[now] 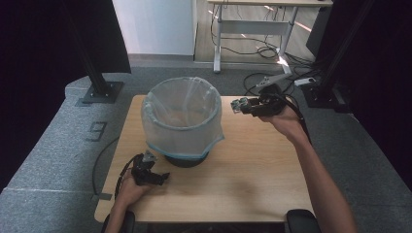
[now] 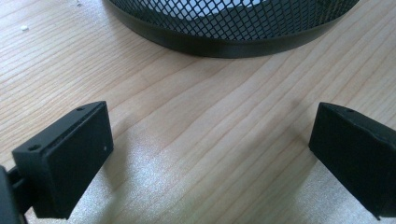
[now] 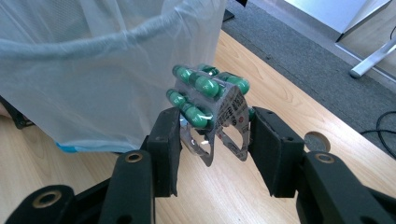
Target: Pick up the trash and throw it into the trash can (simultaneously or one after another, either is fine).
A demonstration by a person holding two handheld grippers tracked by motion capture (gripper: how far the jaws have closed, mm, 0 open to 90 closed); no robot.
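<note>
One blister pack [image 3: 210, 116] of green capsules sits clamped in our right hand-held gripper [image 3: 215, 140], raised beside the bag-lined mesh bin [image 1: 182, 119]. Our left hand-held gripper [image 2: 210, 158] rests wide open and empty on the worktop [image 1: 252, 165].

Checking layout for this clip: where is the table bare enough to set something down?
The table is bare right of the lined bin, under the right tool holding a pill strip, and along the near edge. It is crowded front left, where the left tool sits beside the bin's base.
</note>
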